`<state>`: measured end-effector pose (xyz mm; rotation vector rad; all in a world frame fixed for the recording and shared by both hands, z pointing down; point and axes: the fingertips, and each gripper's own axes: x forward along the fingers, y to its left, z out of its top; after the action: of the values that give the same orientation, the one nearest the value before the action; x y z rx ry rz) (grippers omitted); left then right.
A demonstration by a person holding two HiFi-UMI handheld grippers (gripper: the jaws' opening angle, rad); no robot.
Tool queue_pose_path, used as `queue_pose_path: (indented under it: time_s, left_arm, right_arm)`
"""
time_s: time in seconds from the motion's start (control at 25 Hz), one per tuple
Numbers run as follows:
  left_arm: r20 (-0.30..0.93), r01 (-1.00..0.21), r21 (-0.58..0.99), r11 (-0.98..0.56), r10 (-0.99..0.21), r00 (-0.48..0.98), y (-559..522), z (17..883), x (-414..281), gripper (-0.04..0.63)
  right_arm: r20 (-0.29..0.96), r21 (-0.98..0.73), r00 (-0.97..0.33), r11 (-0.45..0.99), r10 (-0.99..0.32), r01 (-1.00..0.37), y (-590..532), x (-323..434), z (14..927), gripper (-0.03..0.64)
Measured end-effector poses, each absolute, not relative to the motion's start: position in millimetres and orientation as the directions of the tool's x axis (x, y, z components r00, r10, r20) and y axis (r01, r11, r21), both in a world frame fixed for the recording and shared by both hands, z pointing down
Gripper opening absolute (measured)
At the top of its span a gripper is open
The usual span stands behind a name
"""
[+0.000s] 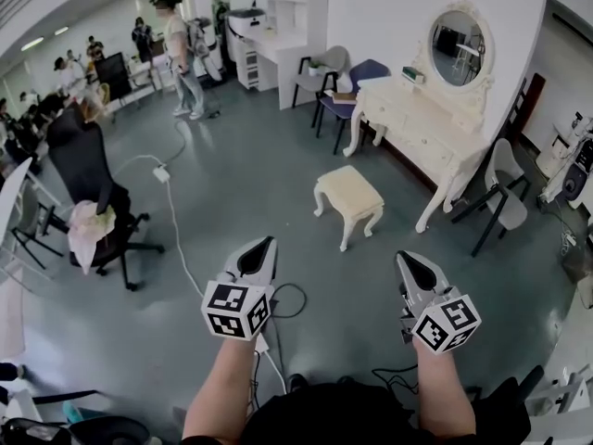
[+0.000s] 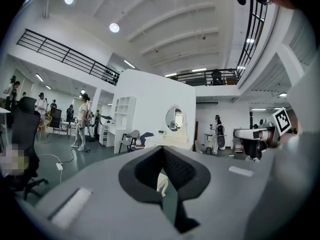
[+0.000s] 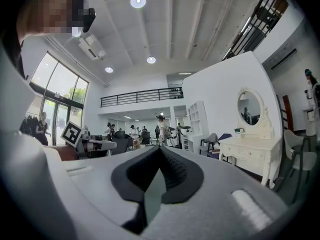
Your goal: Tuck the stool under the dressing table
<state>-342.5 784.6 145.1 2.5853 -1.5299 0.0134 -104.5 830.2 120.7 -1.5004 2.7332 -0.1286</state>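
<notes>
A person stands in a large open room with a grey floor (image 1: 250, 174), seen from above, holding a gripper in each hand at waist height. The left gripper (image 1: 262, 248) and the right gripper (image 1: 412, 272) are held level and side by side, well apart from each other. Each carries a cube with black and white square markers at its back end. In the left gripper view, the left gripper (image 2: 162, 154) has its dark padded jaws pressed together with nothing between them. In the right gripper view, the right gripper (image 3: 161, 151) is likewise closed and empty.

Ahead of the grippers, and apart from both, a small cream stool (image 1: 350, 193) with curved legs stands upright on the open floor. It is near the white dressing table (image 1: 417, 123) but out in front of it, not under it. The dressing table stands against a white wall and carries an oval mirror (image 1: 460, 49) in an ornate frame. A blue chair (image 1: 357, 77) sits at the table's far end and a grey chair (image 1: 505, 188) at its near end.

To the left, a black office chair (image 1: 88, 170) has a pale cloth draped on it. A white cable with a power strip (image 1: 161, 173) trails across the floor. Further back, a standing person (image 1: 181, 49) and several others are near desks.
</notes>
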Motion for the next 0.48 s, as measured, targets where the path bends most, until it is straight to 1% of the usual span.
queue_pose_path:
  time_s: [0.16, 0.48]
  left_arm:
    - [0.076, -0.872, 0.087, -0.482, -0.869, 0.488, 789, 146, -355, 0.020]
    - [0.107, -0.875, 0.120, -0.469, -0.870, 0.481, 786, 170, -371, 0.020]
  right_arm:
    - [0.028, -0.084, -0.560, 0.557, -0.828, -0.826, 833, -131, 122, 0.005]
    - [0.063, -0.110, -0.575, 0.567, -0.815, -0.816, 825, -145, 132, 0.005]
